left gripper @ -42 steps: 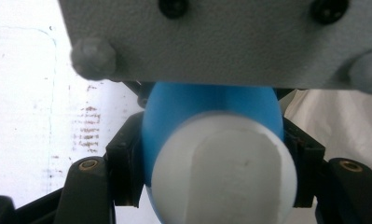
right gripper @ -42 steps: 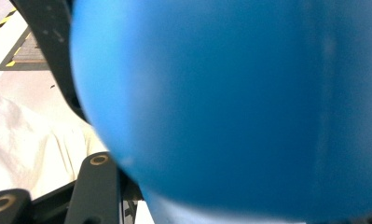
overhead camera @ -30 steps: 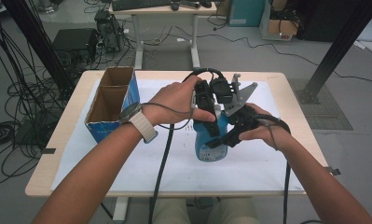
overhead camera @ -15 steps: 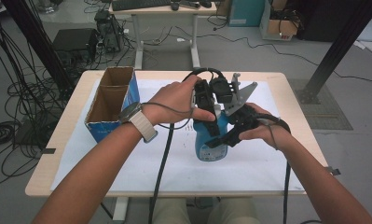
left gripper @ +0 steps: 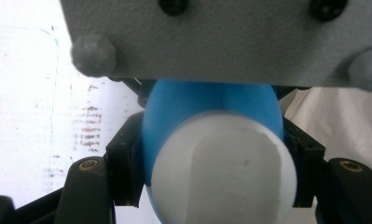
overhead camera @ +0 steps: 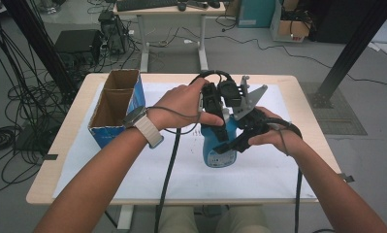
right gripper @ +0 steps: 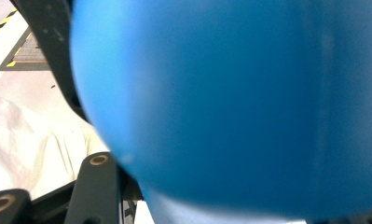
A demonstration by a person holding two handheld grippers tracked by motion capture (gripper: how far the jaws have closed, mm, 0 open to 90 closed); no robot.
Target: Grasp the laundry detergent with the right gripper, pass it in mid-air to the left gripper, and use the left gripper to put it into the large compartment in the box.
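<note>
Here I have the blue bottle (overhead camera: 219,145) standing upright near the middle of the table (overhead camera: 298,87), on the white sheet (overhead camera: 133,174), and both my tools are on it at once. My left gripper (overhead camera: 214,108) comes down from above onto the white cap (left gripper: 223,172); in the left gripper view the cap sits squarely between my two black jaws, which are drawn in tight against its sides, so I judge I am clamped on the cap. My right gripper (overhead camera: 232,143) comes in from the right side, lower down, with its jaws closed around the bottle's body; in the right gripper view the blue wall sits right up against the camera and I cannot make out the pads themselves.

What matters for the next move is the bottle's long axis: it runs straight up, and my left tool lies along that axis while my right tool crosses it. That reads to me as a hold-and-twist setup, right steadying the body, left turning the cap about the upright line. If so, I should keep the left wrist centred over the cap so the twist does not tip the bottle toward the box (overhead camera: 114,104), which stands well apart at the table's left edge.
</note>
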